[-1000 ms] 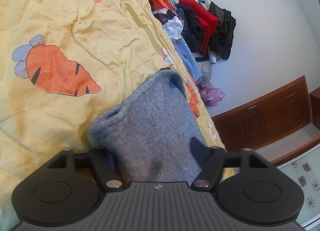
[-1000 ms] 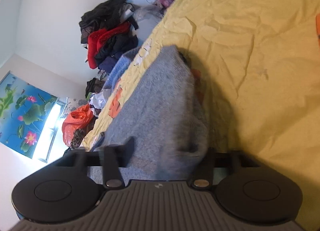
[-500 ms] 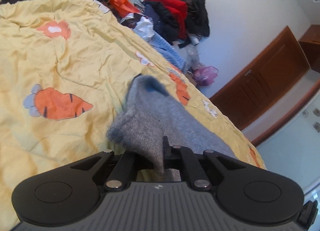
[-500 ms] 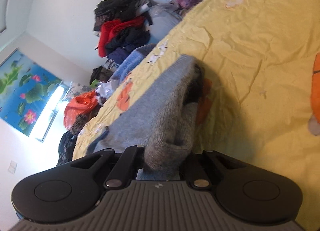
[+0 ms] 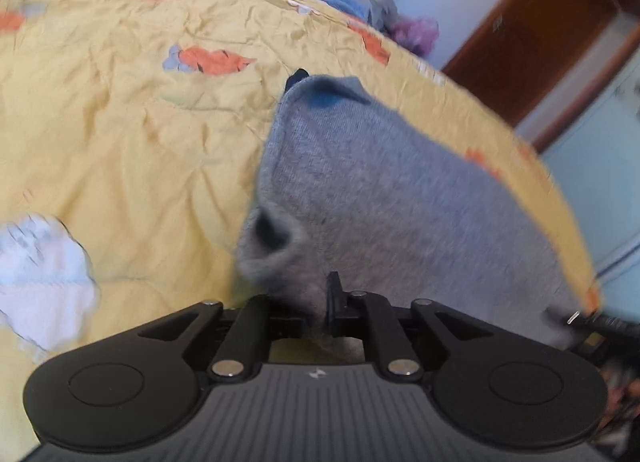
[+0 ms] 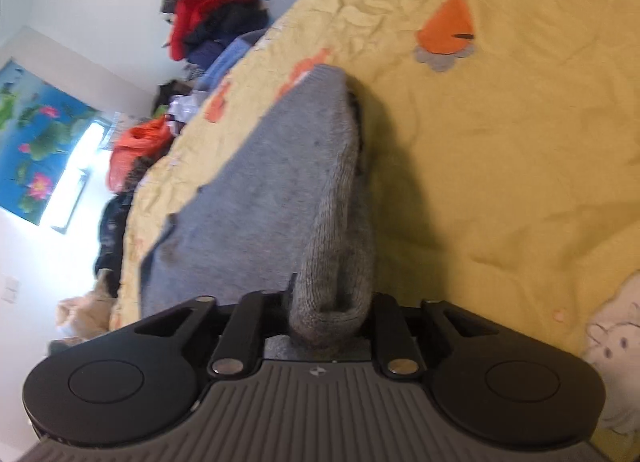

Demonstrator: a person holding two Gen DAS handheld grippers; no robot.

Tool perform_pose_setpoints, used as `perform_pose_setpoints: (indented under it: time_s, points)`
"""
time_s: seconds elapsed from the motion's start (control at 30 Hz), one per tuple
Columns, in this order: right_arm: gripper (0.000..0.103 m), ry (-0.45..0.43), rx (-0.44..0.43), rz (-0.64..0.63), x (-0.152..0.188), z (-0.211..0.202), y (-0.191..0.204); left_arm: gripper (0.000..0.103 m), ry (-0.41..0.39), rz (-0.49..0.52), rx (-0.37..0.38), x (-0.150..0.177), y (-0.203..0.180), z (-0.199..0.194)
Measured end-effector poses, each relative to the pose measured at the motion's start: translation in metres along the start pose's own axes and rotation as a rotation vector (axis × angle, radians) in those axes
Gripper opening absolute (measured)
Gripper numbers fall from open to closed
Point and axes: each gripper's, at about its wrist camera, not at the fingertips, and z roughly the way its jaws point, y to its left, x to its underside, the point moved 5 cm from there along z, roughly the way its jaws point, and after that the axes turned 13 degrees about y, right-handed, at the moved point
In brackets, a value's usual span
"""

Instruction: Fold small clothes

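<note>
A grey knitted garment (image 5: 360, 198) lies on a yellow bedspread (image 5: 120, 122) printed with orange carrots. My left gripper (image 5: 316, 310) is shut on one bunched corner of the grey garment and holds it raised off the bed. My right gripper (image 6: 328, 322) is shut on the other bunched corner of the same garment (image 6: 260, 190), which stretches away from the jaws across the bedspread (image 6: 500, 142). The far edge of the garment rests on the bed. The right gripper's tip (image 5: 588, 322) shows at the right edge of the left wrist view.
A white garment (image 5: 44, 274) lies on the bed at the left; it also shows in the right wrist view (image 6: 612, 342). A pile of red, black and blue clothes (image 6: 216, 18) sits beyond the bed. A wooden cabinet (image 5: 532, 26) stands by the wall.
Both grippers closed on the grey garment's near corners and lifted them. Both have pulled back, and more of the bedspread and the white garment have come into view.
</note>
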Motion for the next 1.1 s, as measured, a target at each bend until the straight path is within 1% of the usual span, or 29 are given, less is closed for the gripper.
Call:
perform_pose_setpoints:
  time_s: [0.03, 0.07, 0.1, 0.13, 0.17, 0.2, 0.27, 0.3, 0.33, 0.37, 0.43, 0.47, 0.53, 0.6, 0.63, 0.7, 0.77, 0.83, 0.9, 0.93, 1.0, 1.03, 1.07, 1.1]
  points:
    - [0.041, -0.032, 0.006, -0.019, -0.004, -0.011, 0.002, 0.022, -0.009, 0.048, -0.048, 0.0, 0.0, -0.009]
    - [0.052, -0.071, 0.023, -0.04, -0.009, -0.022, 0.003, 0.036, -0.017, 0.093, -0.082, -0.003, 0.001, -0.017]
    - [0.056, -0.114, 0.051, -0.068, -0.016, -0.034, 0.004, 0.045, -0.046, 0.13, -0.121, -0.006, 0.003, -0.03]
    - [0.061, -0.156, 0.088, -0.104, -0.027, -0.044, 0.004, 0.065, -0.091, 0.146, -0.165, -0.013, 0.006, -0.043]
    - [0.062, -0.178, 0.122, -0.135, -0.037, -0.05, 0.005, 0.076, -0.143, 0.157, -0.208, -0.021, 0.008, -0.055]
    - [0.062, -0.187, 0.158, -0.167, -0.052, -0.052, 0.007, 0.077, -0.21, 0.175, -0.249, -0.033, 0.008, -0.067]
    - [0.062, -0.184, 0.206, -0.229, -0.077, -0.044, 0.012, 0.077, -0.33, 0.217, -0.327, -0.06, 0.0, -0.083]
    - [0.062, -0.178, 0.224, -0.254, -0.089, -0.037, 0.015, 0.077, -0.371, 0.245, -0.358, -0.074, -0.007, -0.082]
    - [0.062, -0.171, 0.235, -0.272, -0.103, -0.025, 0.018, 0.077, -0.391, 0.296, -0.38, -0.089, -0.019, -0.074]
    - [0.062, -0.148, 0.24, -0.285, -0.118, -0.011, 0.02, 0.077, -0.379, 0.356, -0.392, -0.102, -0.029, -0.059]
    - [0.062, -0.118, 0.253, -0.296, -0.141, 0.016, 0.024, 0.077, -0.334, 0.464, -0.445, -0.128, -0.053, -0.015]
    - [0.062, -0.097, 0.258, -0.307, -0.149, 0.03, 0.025, 0.077, -0.3, 0.513, -0.456, -0.137, -0.062, 0.004]
    - [0.062, -0.062, 0.292, -0.327, -0.163, 0.058, 0.03, 0.077, -0.23, 0.599, -0.473, -0.15, -0.079, 0.05]
    - [0.062, -0.033, 0.319, -0.356, -0.171, 0.078, 0.034, 0.076, -0.183, 0.66, -0.503, -0.155, -0.089, 0.08]
    - [0.062, -0.023, 0.325, -0.364, -0.173, 0.087, 0.037, 0.074, -0.159, 0.676, -0.498, -0.157, -0.091, 0.091]
    - [0.062, -0.003, 0.312, -0.372, -0.176, 0.097, 0.04, 0.067, -0.116, 0.672, -0.484, -0.161, -0.089, 0.105]
    - [0.062, 0.013, 0.306, -0.387, -0.177, 0.106, 0.043, 0.06, -0.093, 0.652, -0.485, -0.164, -0.084, 0.114]
    - [0.062, 0.017, 0.303, -0.407, -0.179, 0.111, 0.045, 0.056, -0.08, 0.624, -0.468, -0.166, -0.078, 0.118]
    - [0.062, 0.019, 0.301, -0.415, -0.182, 0.114, 0.047, 0.052, -0.083, 0.612, -0.456, -0.167, -0.078, 0.117]
    - [0.062, 0.022, 0.297, -0.415, -0.184, 0.115, 0.048, 0.046, -0.082, 0.614, -0.452, -0.168, -0.079, 0.118]
    - [0.062, 0.027, 0.297, -0.423, -0.185, 0.116, 0.05, 0.039, -0.083, 0.612, -0.448, -0.169, -0.079, 0.117]
    - [0.06, 0.023, 0.299, -0.429, -0.185, 0.116, 0.05, 0.031, -0.084, 0.609, -0.444, -0.17, -0.079, 0.116]
    - [0.051, 0.023, 0.296, -0.435, -0.185, 0.116, 0.051, 0.026, -0.084, 0.606, -0.441, -0.171, -0.079, 0.116]
    - [0.047, 0.029, 0.294, -0.439, -0.185, 0.117, 0.05, 0.025, -0.084, 0.6, -0.438, -0.172, -0.078, 0.115]
